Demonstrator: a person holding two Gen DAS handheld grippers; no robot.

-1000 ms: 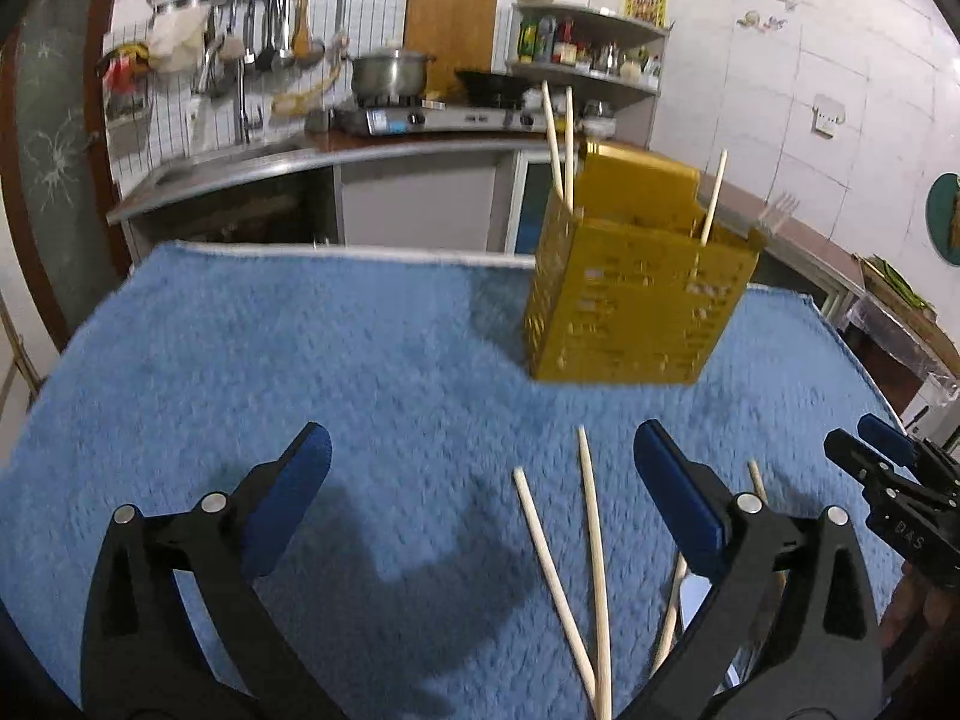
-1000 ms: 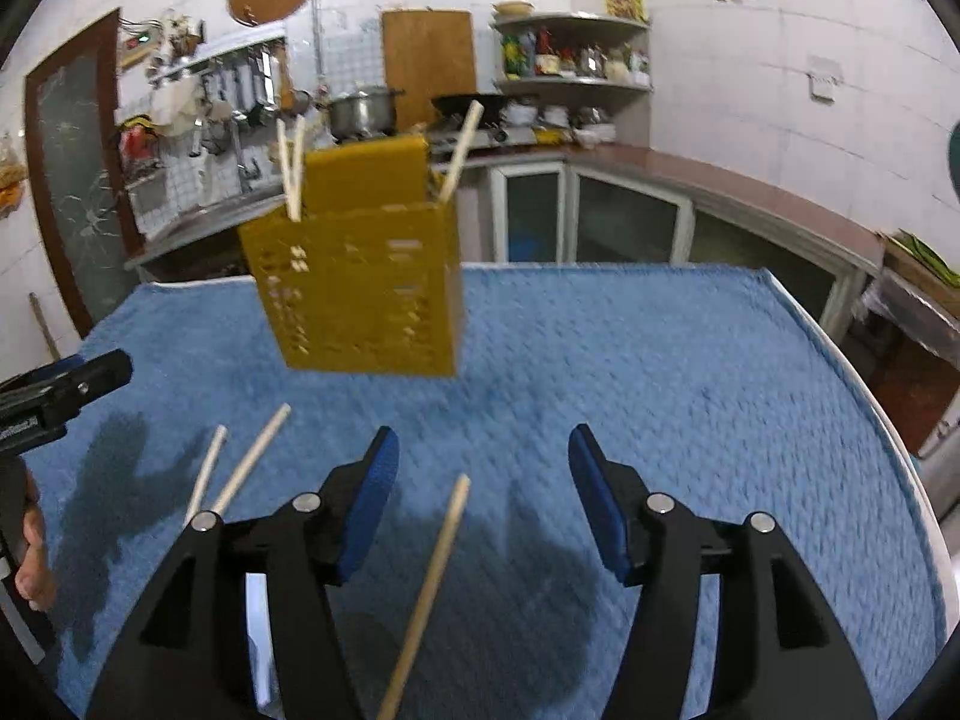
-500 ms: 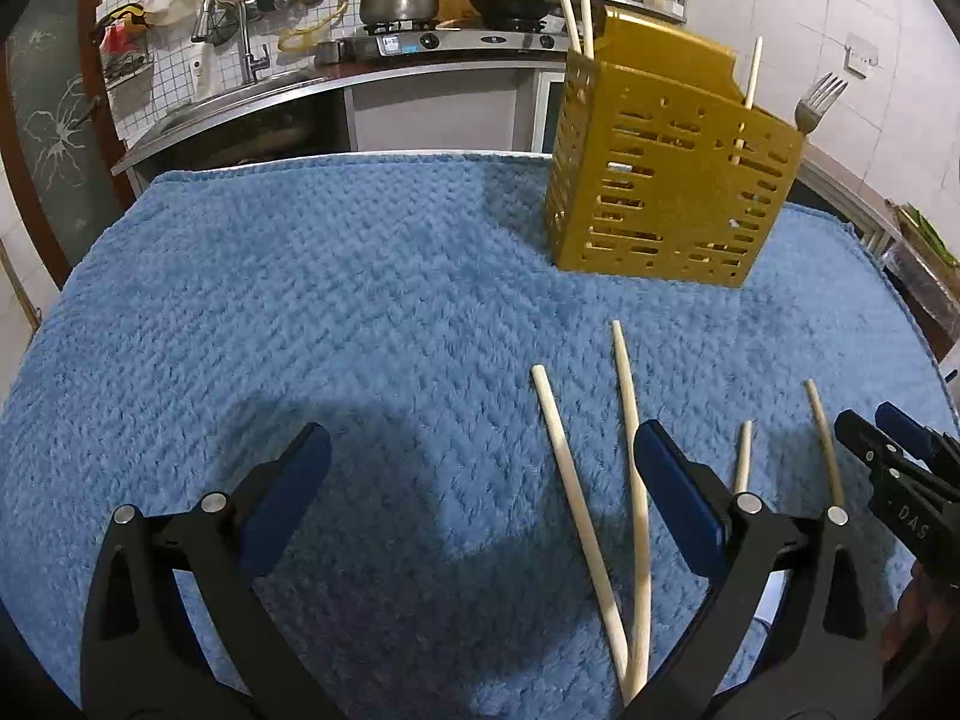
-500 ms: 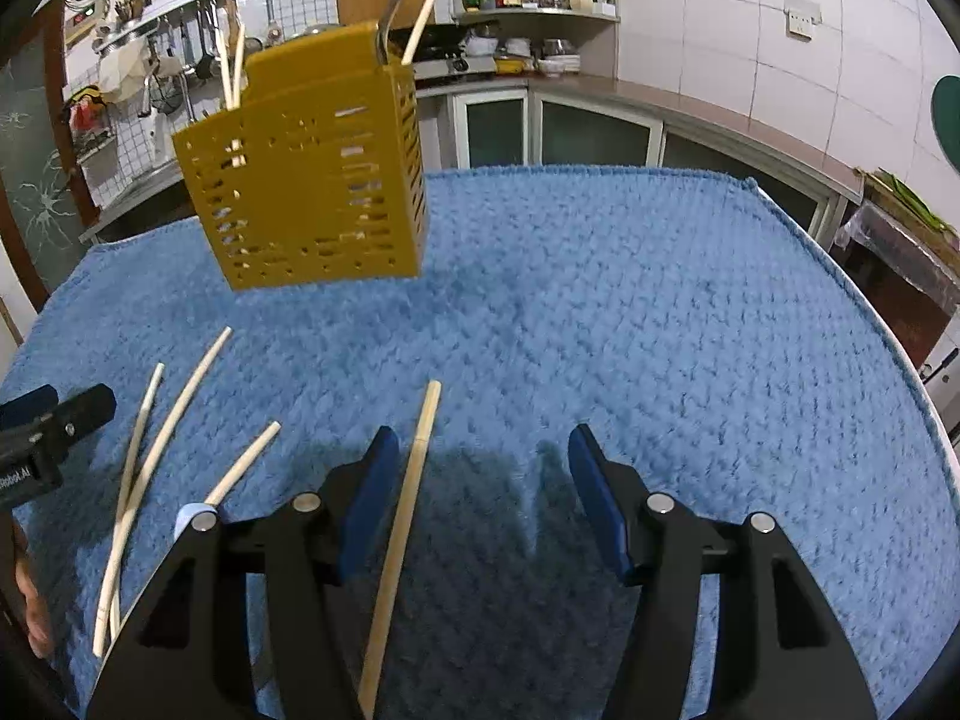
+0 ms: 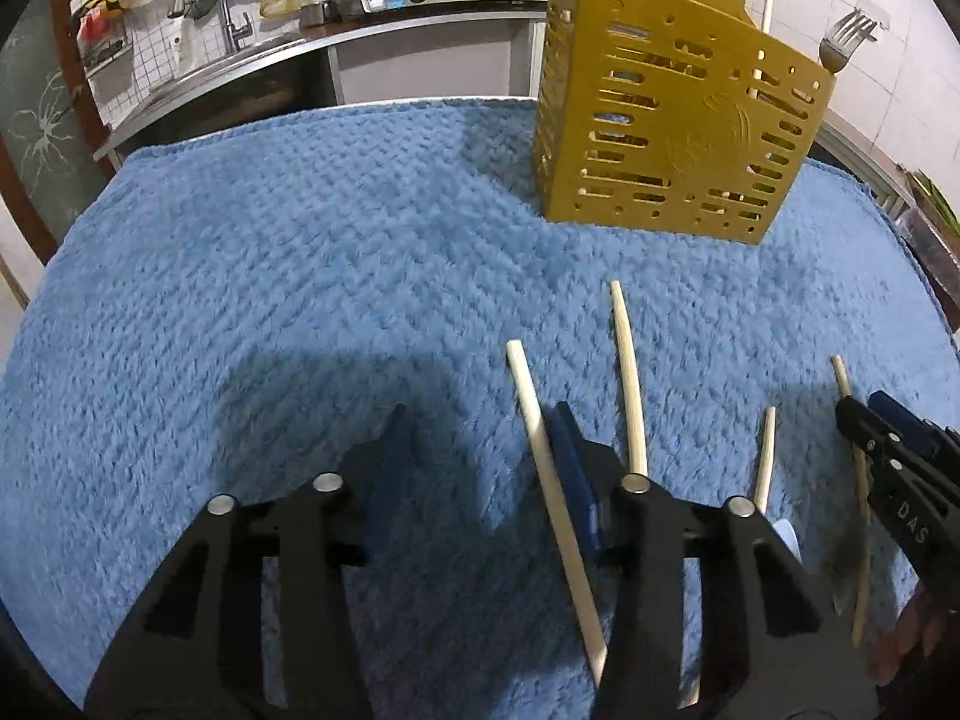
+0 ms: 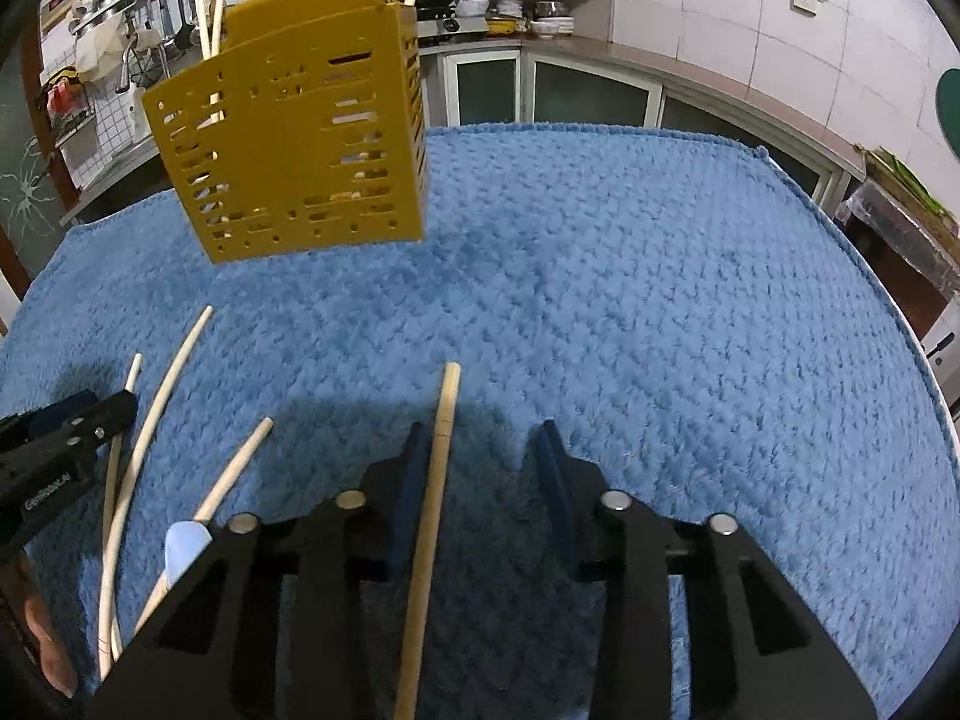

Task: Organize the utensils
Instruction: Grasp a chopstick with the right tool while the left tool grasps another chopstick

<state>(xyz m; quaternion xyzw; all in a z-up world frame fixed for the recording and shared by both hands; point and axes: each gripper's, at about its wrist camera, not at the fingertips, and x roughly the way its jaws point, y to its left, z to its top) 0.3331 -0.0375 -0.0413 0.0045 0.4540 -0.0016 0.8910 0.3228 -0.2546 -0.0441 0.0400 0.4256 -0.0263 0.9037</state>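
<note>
A blue towel point(image 5: 300, 276) is covering the table, kitchen counter behind, yellow caddy point(image 5: 672, 126) standing at the far side with a fork point(image 5: 843, 42) and chopsticks already in it. We are closing the left gripper point(image 5: 480, 450) around one loose chopstick point(image 5: 552, 498) lying against its right finger, and the right gripper point(image 6: 480, 468) around another chopstick point(image 6: 432, 498) beside its left finger; neither pair is clamping yet. We are judging it best to let each stick centre between the pads before lifting, keeping clear of the neighbouring sticks.
</note>
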